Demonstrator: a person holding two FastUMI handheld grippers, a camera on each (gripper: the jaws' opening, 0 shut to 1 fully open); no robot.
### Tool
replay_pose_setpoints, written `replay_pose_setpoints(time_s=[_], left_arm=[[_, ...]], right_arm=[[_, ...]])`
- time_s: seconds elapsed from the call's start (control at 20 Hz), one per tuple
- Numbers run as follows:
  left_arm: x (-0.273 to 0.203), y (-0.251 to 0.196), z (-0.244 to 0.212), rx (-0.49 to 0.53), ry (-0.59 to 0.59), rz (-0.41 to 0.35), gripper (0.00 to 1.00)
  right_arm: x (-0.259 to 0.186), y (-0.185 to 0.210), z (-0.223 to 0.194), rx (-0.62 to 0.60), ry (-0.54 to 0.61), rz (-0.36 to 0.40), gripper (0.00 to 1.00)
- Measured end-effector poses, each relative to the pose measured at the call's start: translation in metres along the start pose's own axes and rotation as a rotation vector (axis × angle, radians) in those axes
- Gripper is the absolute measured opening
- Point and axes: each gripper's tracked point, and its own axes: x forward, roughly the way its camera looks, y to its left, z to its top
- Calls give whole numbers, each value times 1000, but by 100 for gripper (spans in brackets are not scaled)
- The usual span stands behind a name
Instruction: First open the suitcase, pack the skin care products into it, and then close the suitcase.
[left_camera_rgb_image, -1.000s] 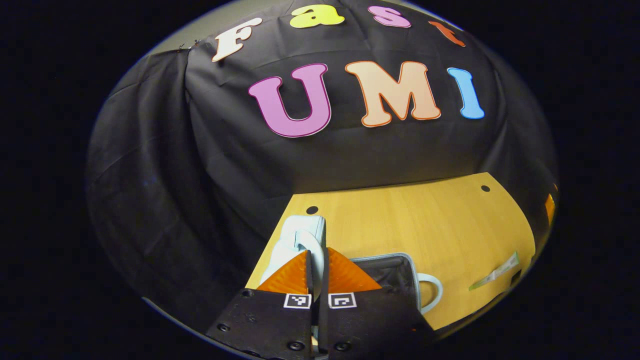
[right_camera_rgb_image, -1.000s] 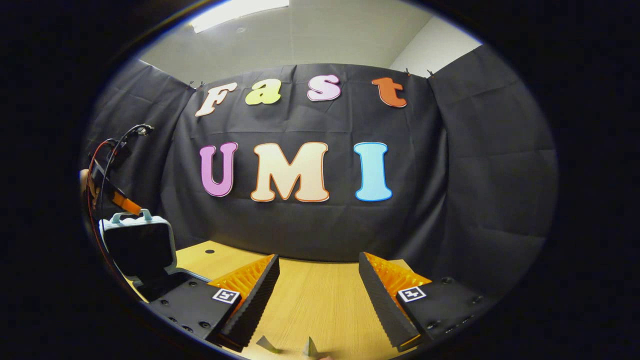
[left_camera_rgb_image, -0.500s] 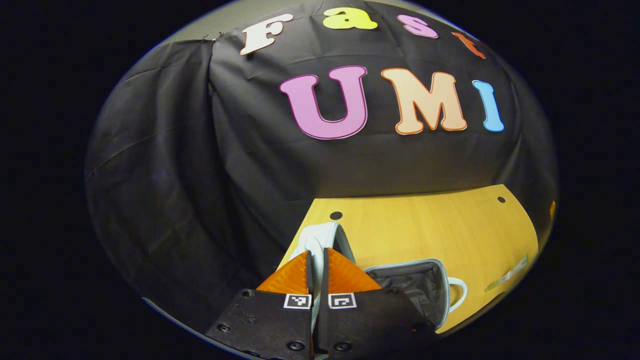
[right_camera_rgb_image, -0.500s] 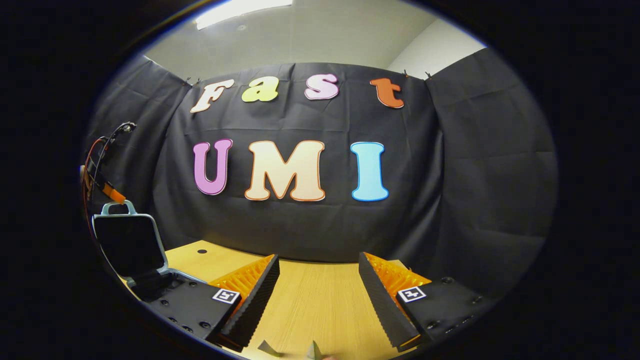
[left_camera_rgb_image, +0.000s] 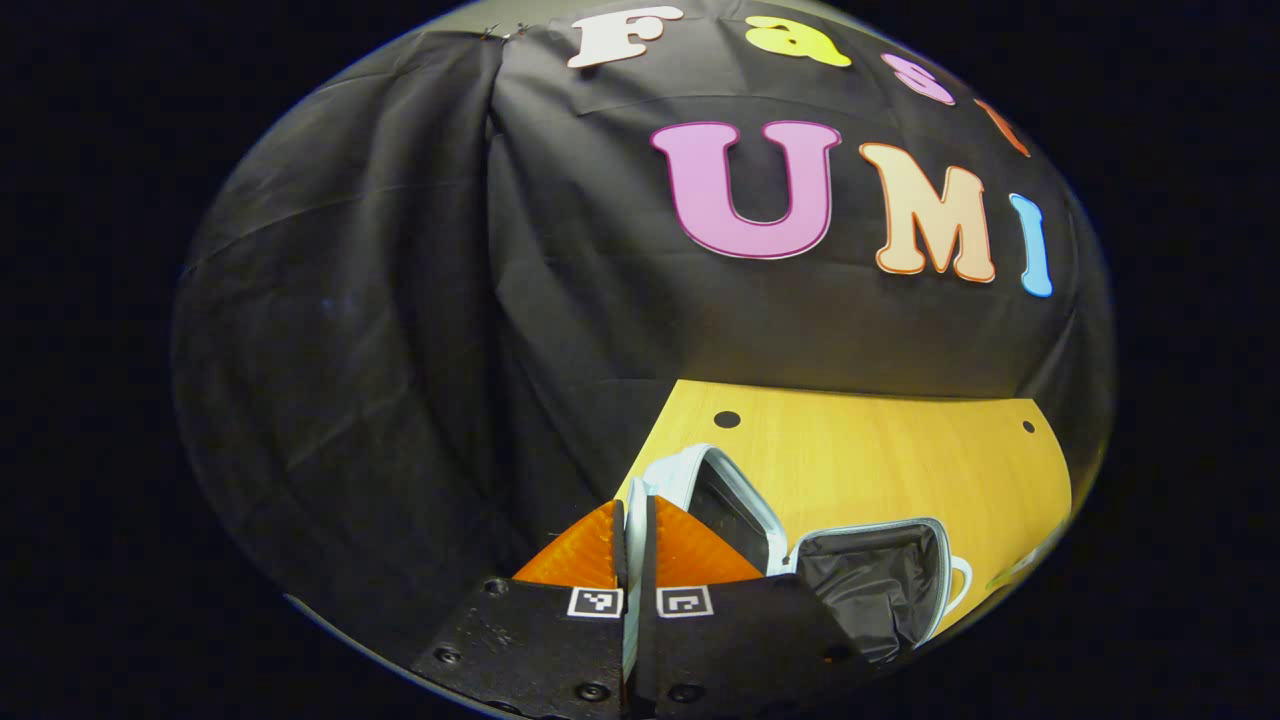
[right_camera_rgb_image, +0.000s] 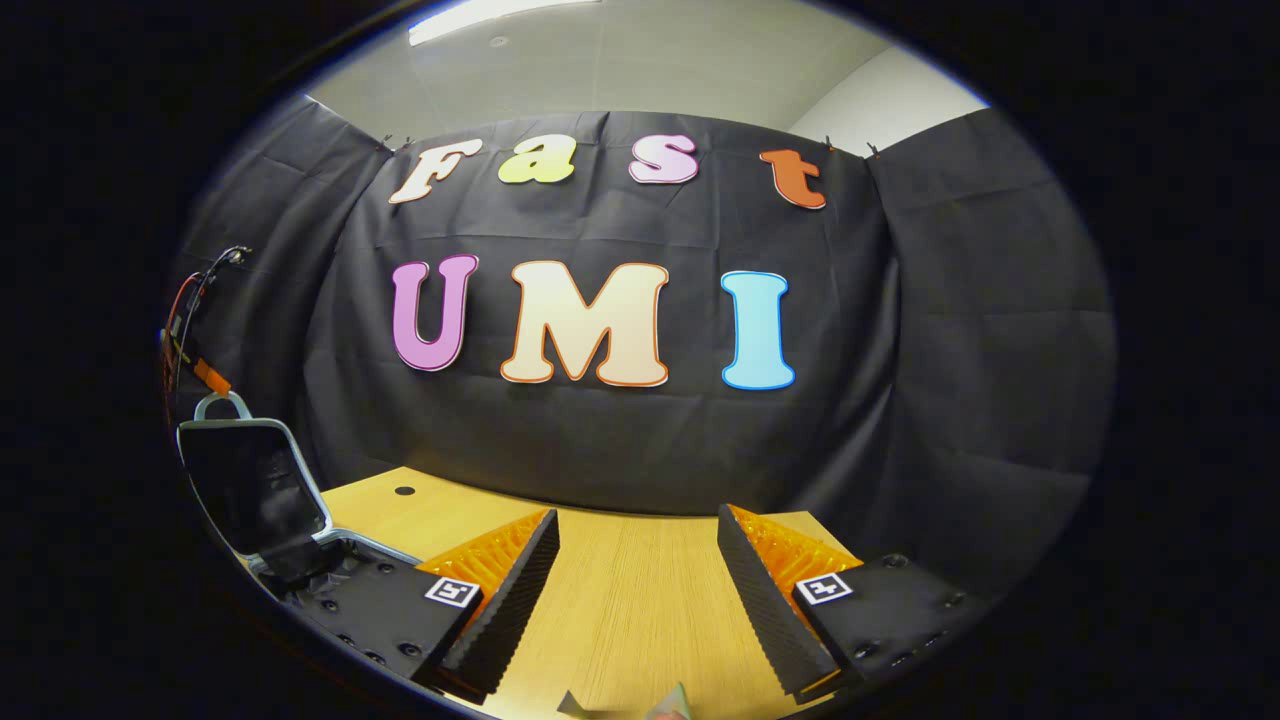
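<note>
The suitcase (left_camera_rgb_image: 860, 570) lies open on the wooden table (left_camera_rgb_image: 880, 460), its dark-lined base flat on the wood with a pale handle poking out at its far side, and its lid (left_camera_rgb_image: 725, 495) raised and tipped back. The left gripper (left_camera_rgb_image: 634, 530) has its fingers pinched nearly together on the pale handle at the lid's edge (left_camera_rgb_image: 634, 500), a thin strip of it showing in the narrow slit between them. Over in the right gripper view the lid (right_camera_rgb_image: 245, 480) stands up at the far left of the table (right_camera_rgb_image: 640, 610), dark lining facing in, a pale loop handle (right_camera_rgb_image: 222, 402) on top, and the left gripper (right_camera_rgb_image: 205, 375) perched just above that handle with its cables trailing upward. The right gripper (right_camera_rgb_image: 640, 565) hangs low over bare wood, fingers spread wide with nothing between them. At the very bottom edge of that view, a sliver of a skin care sachet (right_camera_rgb_image: 672, 703) peeks in on the table; in the left gripper view a pale-green packet (left_camera_rgb_image: 1020, 570) lies on the wood just beyond the suitcase, too small to make out further.
</note>
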Motion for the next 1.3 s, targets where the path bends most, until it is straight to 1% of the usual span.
replay_pose_setpoints(time_s=[0.1,0.2,0.25,0.3,0.45,0.8,0.9,0.95,1.0,1.1,1.2,1.3], left_arm=[[13,21,-9,-22,21,10,0],[28,36,-20,-30,40,34,0],[33,42,-26,-42,38,44,0],[38,47,-36,-55,47,52,0],[53,67,-57,-92,68,76,0],[96,94,-123,-150,162,125,0],[111,105,-147,-150,198,153,0],[115,110,-155,-145,210,180,0],[117,116,-158,-139,208,208,0],[119,112,-155,-178,161,206,0],[107,101,-133,-188,94,200,42],[93,85,-106,-172,-4,206,83]], right_arm=[[3,5,-5,-14,21,-17,100],[5,20,3,-59,1,3,100],[4,27,3,-77,-8,14,98],[4,33,3,-93,-12,23,99],[5,44,-1,-95,0,38,99],[6,34,-3,-93,31,12,99],[6,31,-2,-96,36,4,99],[6,30,-1,-103,38,2,99],[6,29,1,-112,40,2,99],[4,28,6,-124,28,4,98],[4,25,9,-122,18,7,98],[2,20,11,-109,14,7,99]])
